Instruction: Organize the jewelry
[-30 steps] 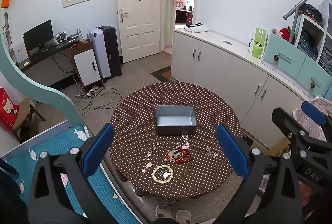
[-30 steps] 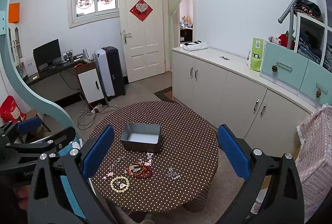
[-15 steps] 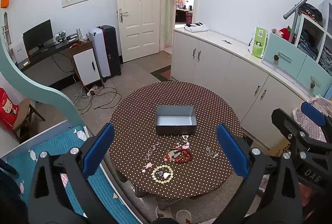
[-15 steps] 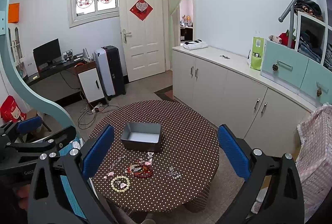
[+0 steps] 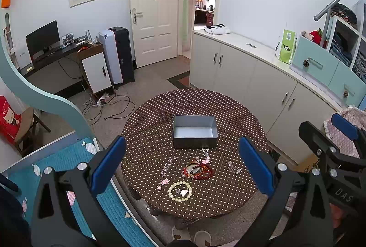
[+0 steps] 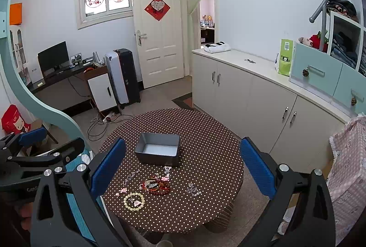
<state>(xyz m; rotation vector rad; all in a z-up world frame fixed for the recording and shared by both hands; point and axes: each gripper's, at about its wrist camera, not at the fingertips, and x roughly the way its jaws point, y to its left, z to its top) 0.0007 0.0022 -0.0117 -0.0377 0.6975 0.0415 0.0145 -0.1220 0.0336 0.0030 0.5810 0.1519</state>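
Brown cloth with white dots covered the round table point(image 5: 160, 132). Left wrist view: the left gripper point(image 5: 181, 163) hung above the table's near edge, jaws spread wide, holding nothing. A grey metal tin point(image 5: 194, 131) stood open near the table's centre. Nearer than the tin lay the jewelry: a red bead bracelet point(image 5: 198, 170), a cream bead bracelet point(image 5: 180, 188) nearest the edge, a thin chain point(image 5: 168, 162) to the left, a clear bead piece point(image 5: 234, 167) to the right, and small pink pieces point(image 5: 163, 182). The right gripper point(image 5: 329, 139) showed at the right edge.

Right wrist view: the right gripper point(image 6: 181, 163) hung high over the table point(image 6: 205, 132), jaws wide apart and empty. The tin point(image 6: 157, 152) stood beyond the red bracelet point(image 6: 155, 185) and cream bracelet point(image 6: 134, 201). The left gripper point(image 6: 45, 144) was at the left edge.
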